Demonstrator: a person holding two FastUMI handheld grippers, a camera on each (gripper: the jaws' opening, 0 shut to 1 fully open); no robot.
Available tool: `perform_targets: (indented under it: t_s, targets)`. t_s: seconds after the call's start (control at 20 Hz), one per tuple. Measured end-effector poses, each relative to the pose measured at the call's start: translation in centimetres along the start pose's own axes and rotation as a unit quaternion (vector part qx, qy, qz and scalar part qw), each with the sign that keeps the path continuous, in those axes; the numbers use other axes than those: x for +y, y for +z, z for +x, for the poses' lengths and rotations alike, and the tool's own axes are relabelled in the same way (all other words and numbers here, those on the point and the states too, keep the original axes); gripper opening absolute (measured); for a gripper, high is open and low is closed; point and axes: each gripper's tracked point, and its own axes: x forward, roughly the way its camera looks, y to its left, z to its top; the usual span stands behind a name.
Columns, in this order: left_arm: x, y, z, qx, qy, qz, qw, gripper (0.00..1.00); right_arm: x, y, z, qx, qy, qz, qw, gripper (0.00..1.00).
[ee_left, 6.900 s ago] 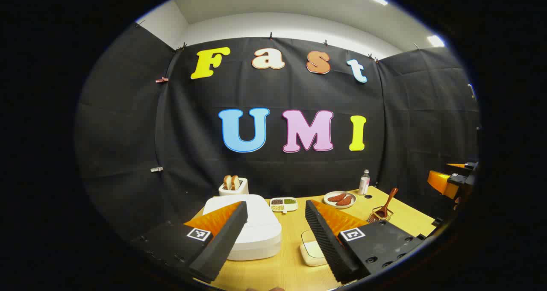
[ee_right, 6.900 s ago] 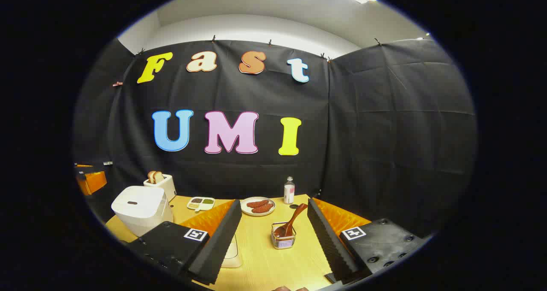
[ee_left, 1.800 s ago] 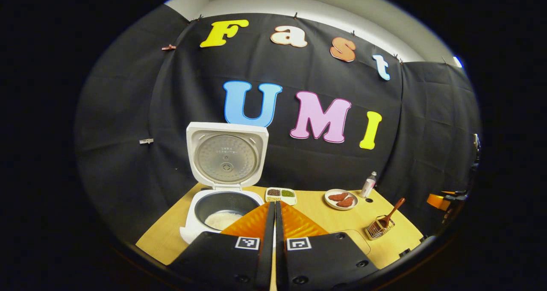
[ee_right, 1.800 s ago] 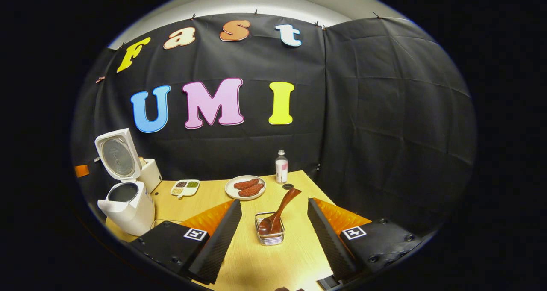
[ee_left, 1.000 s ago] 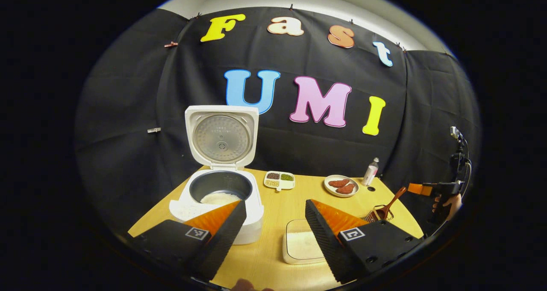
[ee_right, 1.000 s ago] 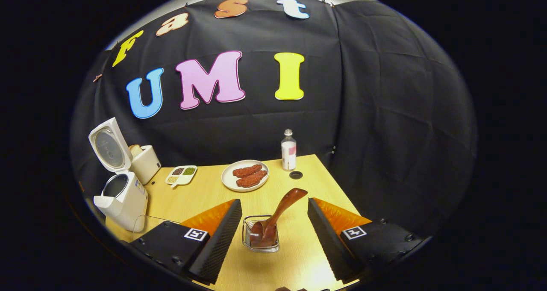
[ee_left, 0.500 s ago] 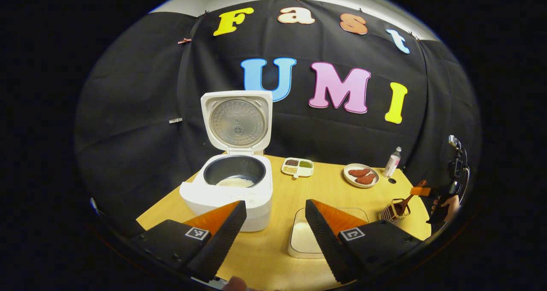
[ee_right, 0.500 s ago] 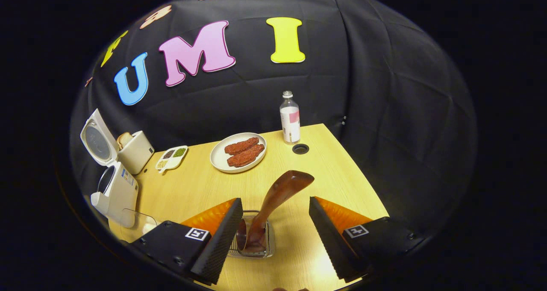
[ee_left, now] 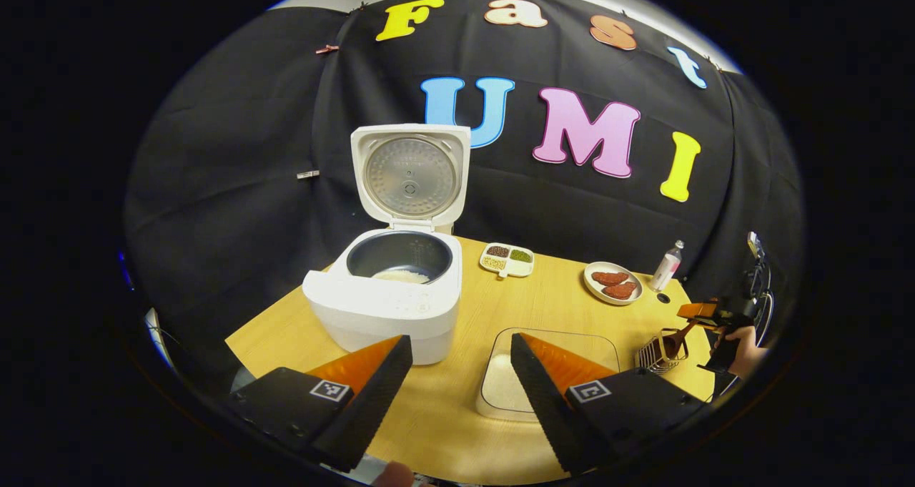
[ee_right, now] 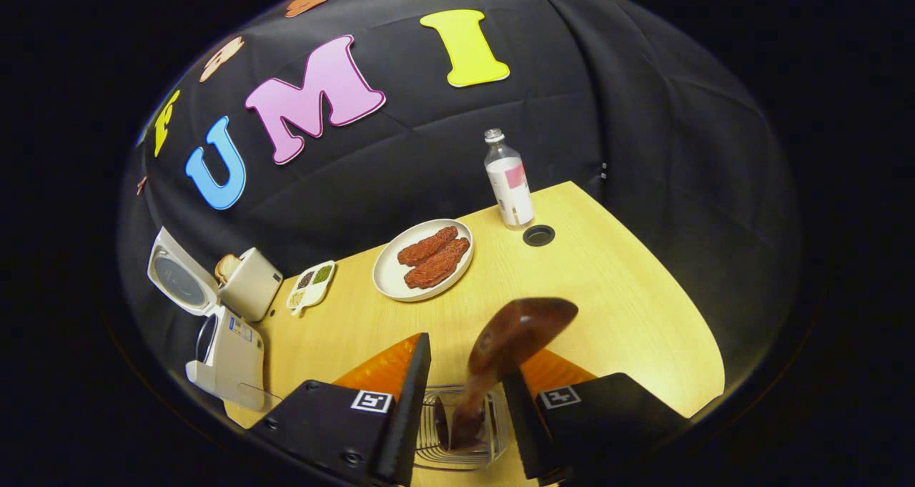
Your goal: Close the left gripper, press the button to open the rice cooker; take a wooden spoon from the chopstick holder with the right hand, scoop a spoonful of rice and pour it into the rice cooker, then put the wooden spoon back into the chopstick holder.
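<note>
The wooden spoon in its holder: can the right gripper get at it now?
Probably yes. The right gripper has a finger on each side of the wooden spoon, which leans up out of the holder, and nothing blocks it.

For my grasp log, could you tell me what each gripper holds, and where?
Nothing yet: right gripper brackets the spoon handle, gap showing; left gripper open.

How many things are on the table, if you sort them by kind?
Cooking machines: 2, the rice cooker and the toaster.
Dishes with food: 3, the rice tray, the plate of meat, the divided bean dish.
Bottles: 1, the bottle.
Utensil sets: 2, the wooden spoon and its chopstick holder.
Total: 8.
</note>
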Motion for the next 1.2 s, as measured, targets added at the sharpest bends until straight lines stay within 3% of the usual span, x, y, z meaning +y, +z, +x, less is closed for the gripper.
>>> perform_targets:
  t_s: [0.05,0.1,0.15,0.2,0.25,0.3,0.45,0.75,1.0,1.2]
  targets:
    - [0.0,-0.3,-0.1,0.004,-0.002,-0.007,1.000,0.95,-0.2,-0.1,-0.1,0.004,0.000,0.002,1.000,0.59]
    - [-0.2,-0.4,-0.2,0.008,-0.008,-0.017,1.000,0.95,-0.4,-0.3,0.0,0.003,-0.009,0.000,1.000,0.50]
    - [-0.4,-0.4,-0.3,0.007,-0.014,-0.025,1.000,0.95,-0.5,0.1,0.1,0.003,-0.010,-0.002,1.000,0.19]
    - [-0.4,-0.3,-0.4,0.005,-0.015,-0.029,0.999,0.95,-0.2,-0.4,0.0,0.004,-0.011,-0.001,1.000,0.24]
    - [-0.2,-0.4,-0.3,0.004,-0.015,-0.031,0.999,0.95,-0.3,0.0,-0.5,0.005,-0.013,-0.001,1.000,0.18]
    - [0.0,-0.5,-0.3,0.003,-0.016,-0.032,0.999,0.95,-0.3,0.0,-0.6,0.003,-0.021,-0.004,1.000,0.20]
    - [0.8,-0.2,-0.7,-0.006,-0.021,-0.041,0.999,0.95,0.9,1.1,-1.4,-0.016,-0.018,-0.022,0.999,0.13]
    - [3.4,0.4,-1.1,-0.026,-0.037,-0.056,0.997,0.95,4.4,6.0,-6.2,-0.074,-0.012,-0.063,0.995,0.13]
    - [7.0,0.3,-1.5,-0.023,-0.045,-0.067,0.996,0.95,10.5,6.9,-10.7,-0.099,0.013,-0.069,0.993,0.13]
    - [9.4,2.3,-3.0,-0.044,-0.055,-0.048,0.996,0.95,16.6,5.8,-13.1,-0.116,0.044,-0.078,0.989,0.13]
